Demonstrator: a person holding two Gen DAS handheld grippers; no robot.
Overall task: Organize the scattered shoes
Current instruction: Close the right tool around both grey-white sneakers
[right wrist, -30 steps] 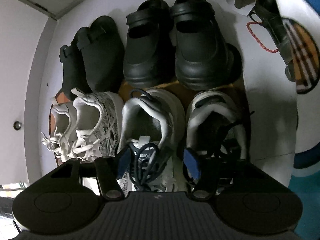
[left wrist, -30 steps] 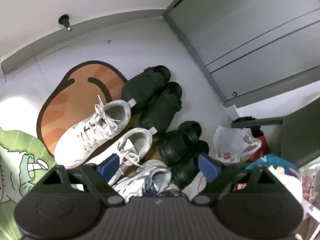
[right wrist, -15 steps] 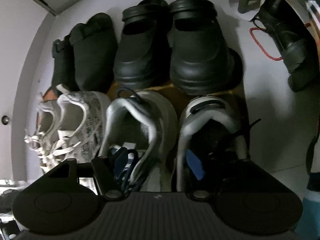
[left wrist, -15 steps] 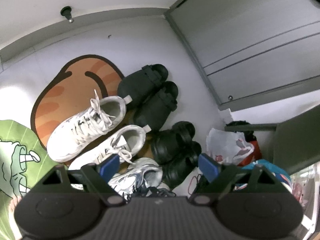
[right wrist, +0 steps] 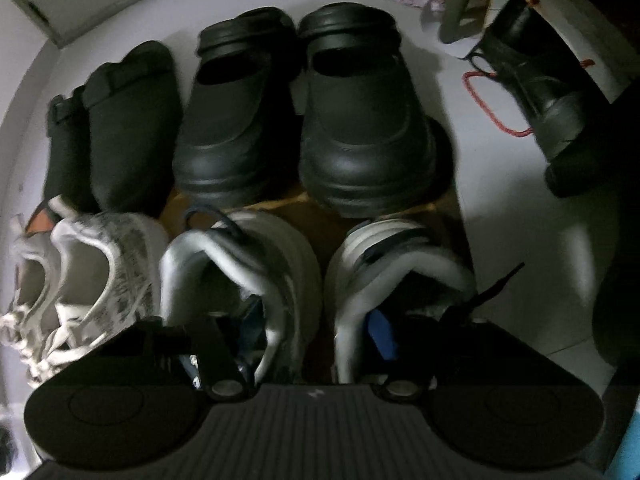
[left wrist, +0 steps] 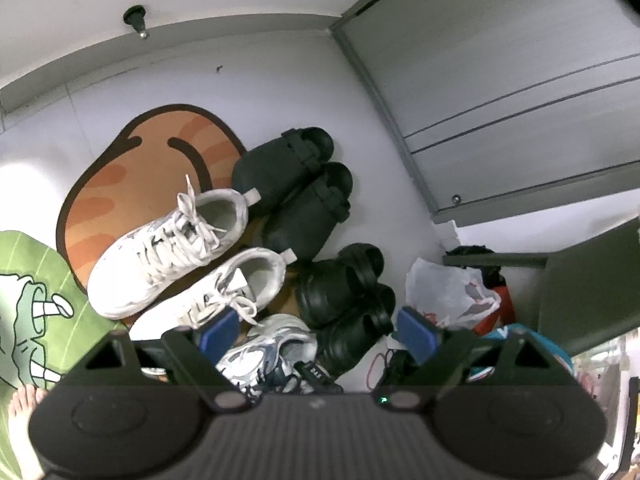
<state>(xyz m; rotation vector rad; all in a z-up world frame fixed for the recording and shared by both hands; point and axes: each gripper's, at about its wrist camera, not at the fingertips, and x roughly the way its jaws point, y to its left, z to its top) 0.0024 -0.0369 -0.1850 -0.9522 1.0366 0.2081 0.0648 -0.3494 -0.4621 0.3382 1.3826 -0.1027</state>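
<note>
Right gripper (right wrist: 316,326) reaches down with one blue pad inside each of the two grey-and-white sneakers (right wrist: 248,276), its jaws just closing on their adjoining inner walls, though firm pressure cannot be told. Beyond them stand the black clogs (right wrist: 360,120) and dark slippers (right wrist: 120,120) in a row. Left gripper (left wrist: 318,330) hovers with jaws wide apart and empty above the white sneakers (left wrist: 172,244) on the orange mat (left wrist: 132,168).
</note>
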